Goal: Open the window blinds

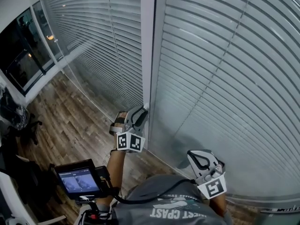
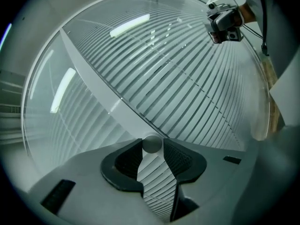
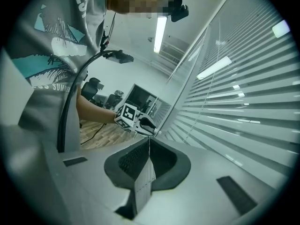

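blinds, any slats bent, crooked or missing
Nothing stands out. The blinds run even and parallel on both panels, nothing bent or missing in view, and the post between them is straight.

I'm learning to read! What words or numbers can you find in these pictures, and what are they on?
"WEST COAST", as far as I can tell: on the grey shirt.
Small screen: too small to read.
Print on the blinds' bottom rail: too blurred to read.
Shirt letters in the right gripper view: cut off, unreadable.
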Motion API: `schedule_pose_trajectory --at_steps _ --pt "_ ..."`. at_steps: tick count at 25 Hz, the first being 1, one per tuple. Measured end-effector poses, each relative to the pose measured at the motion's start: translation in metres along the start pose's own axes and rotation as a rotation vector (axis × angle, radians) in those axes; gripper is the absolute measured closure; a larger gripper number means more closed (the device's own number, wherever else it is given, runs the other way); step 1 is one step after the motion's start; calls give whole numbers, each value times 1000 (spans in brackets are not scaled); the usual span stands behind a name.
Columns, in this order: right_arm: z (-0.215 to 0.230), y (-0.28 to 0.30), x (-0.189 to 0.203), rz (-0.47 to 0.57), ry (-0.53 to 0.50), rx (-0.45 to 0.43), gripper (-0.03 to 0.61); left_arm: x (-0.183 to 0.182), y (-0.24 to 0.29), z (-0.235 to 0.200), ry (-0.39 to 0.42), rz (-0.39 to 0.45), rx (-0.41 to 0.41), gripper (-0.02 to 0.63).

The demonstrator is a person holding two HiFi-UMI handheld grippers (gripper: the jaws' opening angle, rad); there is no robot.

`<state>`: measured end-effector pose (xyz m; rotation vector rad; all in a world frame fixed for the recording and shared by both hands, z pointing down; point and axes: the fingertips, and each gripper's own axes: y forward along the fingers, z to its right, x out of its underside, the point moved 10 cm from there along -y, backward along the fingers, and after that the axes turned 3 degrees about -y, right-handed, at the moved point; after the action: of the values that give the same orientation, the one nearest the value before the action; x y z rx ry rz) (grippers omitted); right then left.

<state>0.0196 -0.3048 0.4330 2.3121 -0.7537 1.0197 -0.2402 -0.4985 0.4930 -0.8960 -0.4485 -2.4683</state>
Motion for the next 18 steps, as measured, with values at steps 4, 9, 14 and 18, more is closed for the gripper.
schedule_pose_trajectory --at_steps 4,9,14,18 --pt "1 -2 1 1 1 11 575 2 2 -2 -24 17 4 485" --pt "-13 5 17 5 6 7 577 26 3 6 -436 93 61 488" --pt "-6 10 12 15 -1 -6 575 47 10 -1 -1229 296 207 488" --pt "4 13 5 20 -9 -16 575 53 17 -4 -1571 387 286 488"
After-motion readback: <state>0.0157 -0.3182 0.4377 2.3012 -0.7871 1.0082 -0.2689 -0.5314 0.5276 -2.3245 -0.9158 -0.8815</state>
